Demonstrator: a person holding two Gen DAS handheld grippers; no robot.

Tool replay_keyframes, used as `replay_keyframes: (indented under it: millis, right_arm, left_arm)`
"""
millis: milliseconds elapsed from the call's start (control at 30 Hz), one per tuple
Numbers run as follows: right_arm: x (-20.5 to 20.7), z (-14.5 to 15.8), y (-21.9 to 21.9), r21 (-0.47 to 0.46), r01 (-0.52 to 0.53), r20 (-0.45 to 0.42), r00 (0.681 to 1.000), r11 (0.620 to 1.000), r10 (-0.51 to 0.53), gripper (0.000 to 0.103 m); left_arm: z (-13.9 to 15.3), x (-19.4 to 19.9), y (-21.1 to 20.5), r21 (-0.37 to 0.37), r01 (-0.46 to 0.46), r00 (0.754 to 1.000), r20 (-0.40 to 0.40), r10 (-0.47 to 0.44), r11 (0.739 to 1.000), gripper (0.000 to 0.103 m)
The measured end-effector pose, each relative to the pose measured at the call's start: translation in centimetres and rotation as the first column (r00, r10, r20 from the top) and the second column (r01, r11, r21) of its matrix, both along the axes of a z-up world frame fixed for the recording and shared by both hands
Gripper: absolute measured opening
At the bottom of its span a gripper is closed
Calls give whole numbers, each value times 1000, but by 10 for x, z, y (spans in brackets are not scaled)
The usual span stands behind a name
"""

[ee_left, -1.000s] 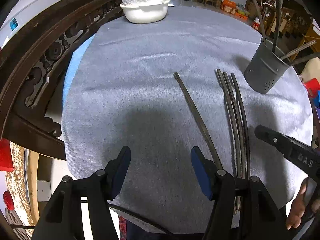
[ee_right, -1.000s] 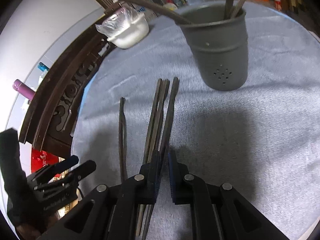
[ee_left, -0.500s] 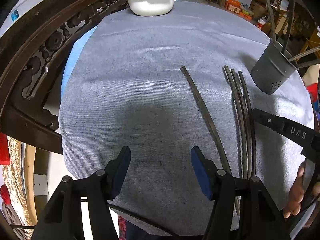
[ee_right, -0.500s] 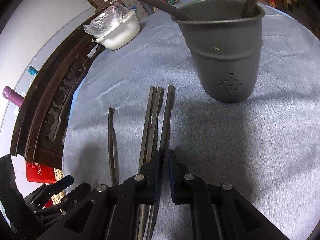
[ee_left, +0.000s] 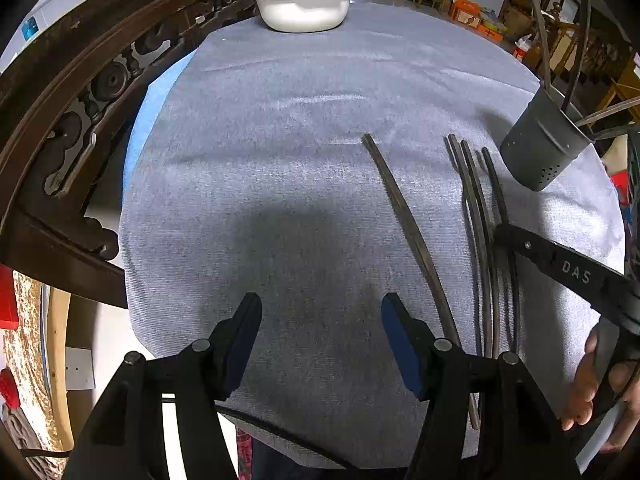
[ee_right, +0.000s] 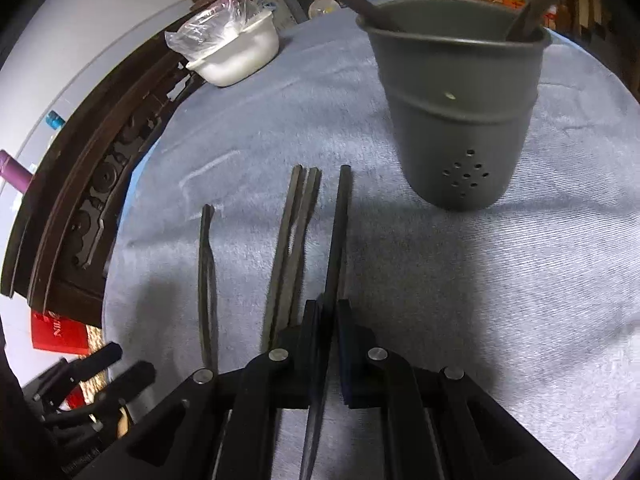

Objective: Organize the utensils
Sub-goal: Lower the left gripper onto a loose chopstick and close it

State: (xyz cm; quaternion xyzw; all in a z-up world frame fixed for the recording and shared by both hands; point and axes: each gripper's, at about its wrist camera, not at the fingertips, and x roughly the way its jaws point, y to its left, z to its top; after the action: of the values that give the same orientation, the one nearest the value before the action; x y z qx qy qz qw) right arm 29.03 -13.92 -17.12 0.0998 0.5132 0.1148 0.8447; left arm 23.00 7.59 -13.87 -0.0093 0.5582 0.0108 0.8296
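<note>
Here, on the table [ee_right: 500,280], left to right: a lone chopstick [ee_right: 206,280], a touching pair [ee_right: 290,240], then one chopstick [ee_right: 338,232] pinched by the right hand-held gripper [ee_right: 328,312], beside the holder [ee_right: 460,120]. The left hand-held gripper [ee_left: 320,320] hangs spread, empty.

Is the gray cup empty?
No, the gray cup already has dark chopsticks standing in it, leaning out over its rim.
</note>
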Motion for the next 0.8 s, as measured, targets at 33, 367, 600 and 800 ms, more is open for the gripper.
replay_keyframes:
  millis: [33, 367, 600, 800]
  right_arm:
    - [-1, 0, -2, -7, -1, -1, 1000, 1000, 1, 12]
    - [-6, 1, -28, 9, -20, -54, 998, 1000, 21, 12]
    - [-8, 2, -28, -4, -44, -47, 998, 999, 43, 12]
    - [-8, 2, -29, 5, -51, -44, 998, 999, 52, 12]
  left_arm:
    - [0, 0, 1, 0, -1, 1000, 1, 1, 1000, 63]
    - [0, 35, -2, -37, 26, 998, -53, -28, 999, 63]
    - [-7, 68, -10, -12, 12, 995, -103, -13, 1000, 63]
    - [-17, 89, -26, 16, 21, 990, -136, -19, 1000, 63]
